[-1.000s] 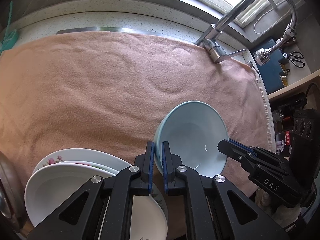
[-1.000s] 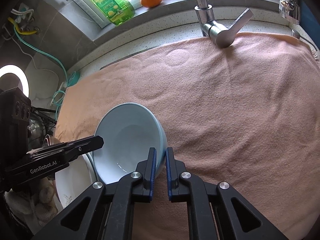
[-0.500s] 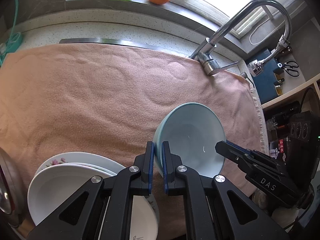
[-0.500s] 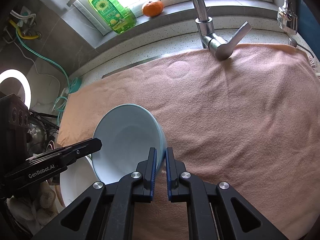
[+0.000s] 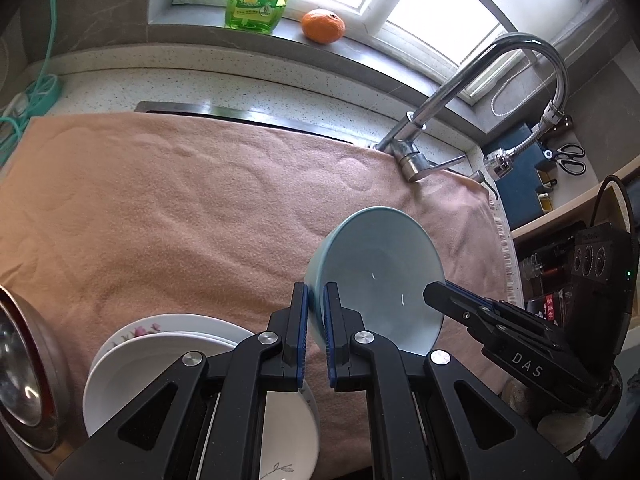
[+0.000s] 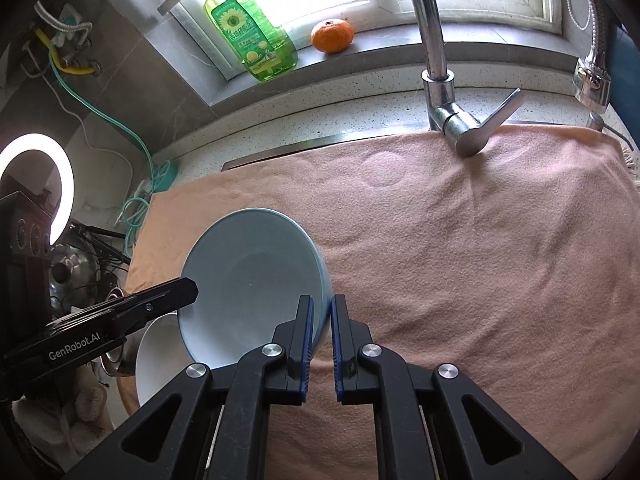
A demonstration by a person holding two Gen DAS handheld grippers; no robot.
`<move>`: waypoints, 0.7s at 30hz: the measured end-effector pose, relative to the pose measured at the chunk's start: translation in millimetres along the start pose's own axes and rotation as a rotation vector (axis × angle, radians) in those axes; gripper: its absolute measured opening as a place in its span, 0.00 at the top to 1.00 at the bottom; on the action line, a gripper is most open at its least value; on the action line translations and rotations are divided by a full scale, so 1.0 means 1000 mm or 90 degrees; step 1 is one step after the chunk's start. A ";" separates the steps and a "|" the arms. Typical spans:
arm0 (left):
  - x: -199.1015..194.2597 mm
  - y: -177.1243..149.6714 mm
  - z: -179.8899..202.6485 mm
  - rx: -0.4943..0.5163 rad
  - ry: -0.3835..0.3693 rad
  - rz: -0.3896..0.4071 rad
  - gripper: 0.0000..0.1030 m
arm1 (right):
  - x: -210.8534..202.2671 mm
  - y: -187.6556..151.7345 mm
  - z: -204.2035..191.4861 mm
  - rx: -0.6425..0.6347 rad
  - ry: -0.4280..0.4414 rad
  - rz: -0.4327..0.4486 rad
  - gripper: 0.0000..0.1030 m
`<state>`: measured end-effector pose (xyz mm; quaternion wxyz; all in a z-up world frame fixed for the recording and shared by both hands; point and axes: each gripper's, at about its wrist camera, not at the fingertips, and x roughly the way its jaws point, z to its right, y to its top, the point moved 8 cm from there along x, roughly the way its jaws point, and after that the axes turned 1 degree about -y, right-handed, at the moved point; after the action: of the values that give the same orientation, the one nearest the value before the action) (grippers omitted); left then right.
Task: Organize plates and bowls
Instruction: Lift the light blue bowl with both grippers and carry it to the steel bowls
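We note a steel bowl (image 5: pixel 20 368) far left of the left tongs (image 5: pixel 316 300), then stacked white plates (image 5: pixel 160 356) lying under their left arm on the pink towel (image 5: pixel 180 216). The left tongs pinch the near-left rim of the pale blue bowl (image 5: pixel 376 280), jaws narrow on it. The bowl tilts between both tools, above the towel. The right tongs (image 6: pixel 322 312) clamp its opposite rim, jaws equally narrow. Beyond them stand the soap bottle (image 6: pixel 248 28), orange (image 6: pixel 333 35) and faucet (image 6: pixel 440 80).
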<state>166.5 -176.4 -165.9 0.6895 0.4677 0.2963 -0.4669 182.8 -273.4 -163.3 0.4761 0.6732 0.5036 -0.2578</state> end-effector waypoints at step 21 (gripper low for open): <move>-0.057 -0.004 -0.051 -0.060 0.010 0.064 0.94 | 0.005 0.003 -0.075 -0.068 0.028 0.002 0.92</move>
<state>141.9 -109.5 -139.0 0.7308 0.4527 0.2994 -0.4140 177.3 -203.8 -135.4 0.5006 0.6531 0.5260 -0.2149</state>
